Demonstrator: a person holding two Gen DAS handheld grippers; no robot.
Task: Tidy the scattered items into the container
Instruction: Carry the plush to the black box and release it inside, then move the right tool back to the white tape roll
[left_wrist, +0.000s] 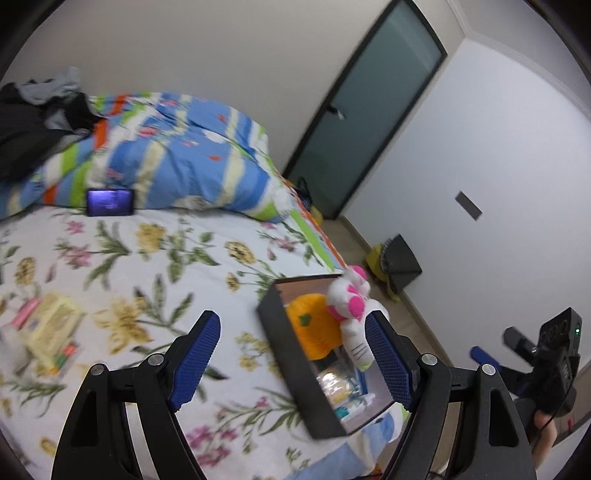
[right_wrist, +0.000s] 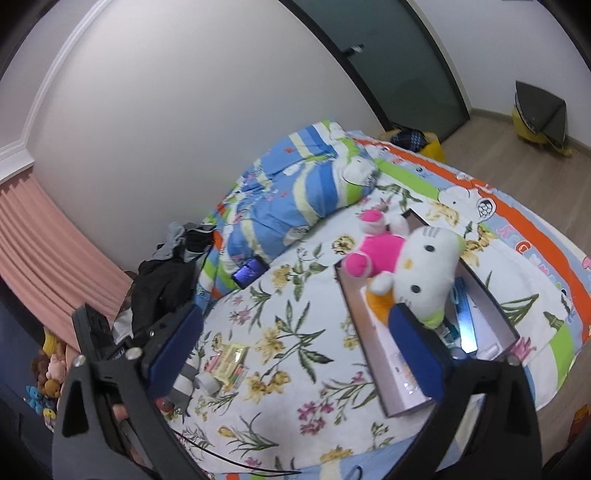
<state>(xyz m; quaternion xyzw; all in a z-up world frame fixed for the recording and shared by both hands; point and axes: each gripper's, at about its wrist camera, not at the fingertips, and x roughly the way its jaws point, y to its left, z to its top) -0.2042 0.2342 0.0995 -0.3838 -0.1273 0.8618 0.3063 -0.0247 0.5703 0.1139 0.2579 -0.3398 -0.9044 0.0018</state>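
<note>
A dark open cardboard box (left_wrist: 282, 336) sits near the bed's right edge. In it lie a white and pink cat plush (left_wrist: 351, 306), an orange plush (left_wrist: 314, 328) and small packets. My left gripper (left_wrist: 295, 363) hangs open above the box's near side, with nothing between its blue pads. From the right wrist view, the cat plush (right_wrist: 417, 273) sprawls over the box (right_wrist: 364, 350), and my right gripper (right_wrist: 295, 350) stands wide open above the sheet, holding nothing. A yellow packet (left_wrist: 55, 325) and a grey striped sock (right_wrist: 184, 380) lie loose on the sheet to the left.
A phone (left_wrist: 110, 202) leans on the striped duvet (left_wrist: 177, 147) at the bed's far side, beside dark clothes (left_wrist: 33, 122). Wooden floor, a yellow bin (left_wrist: 391, 258) and a glass door (left_wrist: 369, 110) lie to the right. Soft toys (right_wrist: 44, 380) sit low at the left.
</note>
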